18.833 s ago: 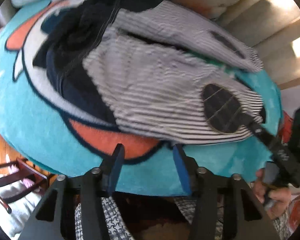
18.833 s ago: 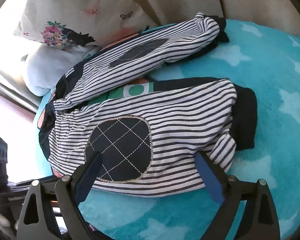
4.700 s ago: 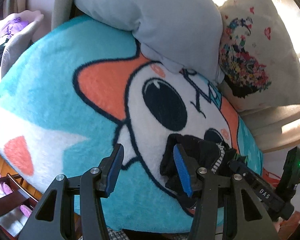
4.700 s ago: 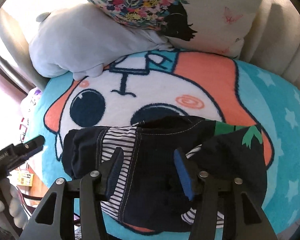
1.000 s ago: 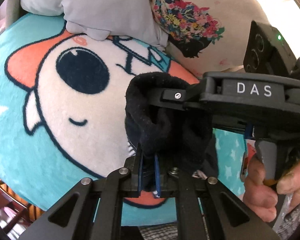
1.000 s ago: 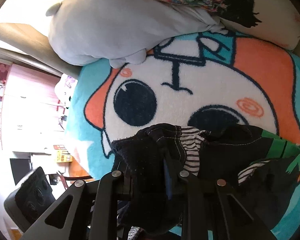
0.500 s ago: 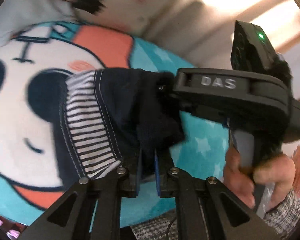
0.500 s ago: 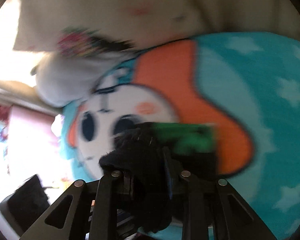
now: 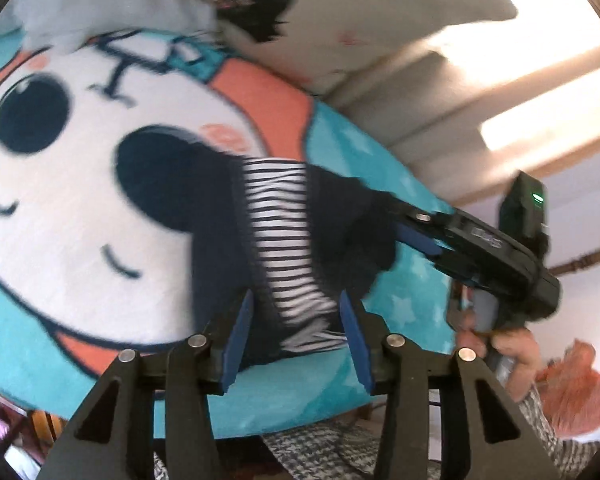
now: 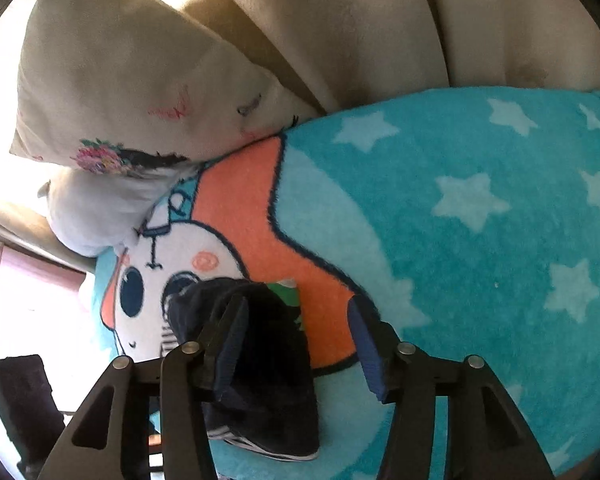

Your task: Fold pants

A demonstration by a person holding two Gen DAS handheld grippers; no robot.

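- The folded pair of navy and white striped fabric pants [image 9: 284,240] lies as a compact bundle on the fluffy turquoise cartoon-face blanket [image 9: 60,216], over the white and orange part of the printed face.
- The left hand-held gripper [image 9: 296,340] has its blue-padded fingers spread, one on each side of the near end of the bundle, not pinching it.
- The right hand-held gripper [image 10: 296,344] is spread as well; in its own view the bundle [image 10: 260,352] sits by the left finger, with the right finger over bare blanket [image 10: 480,280].
- From the left wrist view, the right hand-held gripper [image 9: 420,236] reaches the far edge of the pants.
- A cream floral-print pillow [image 10: 120,80] and a pale grey pillow [image 10: 96,212] rest at the blanket's far end.
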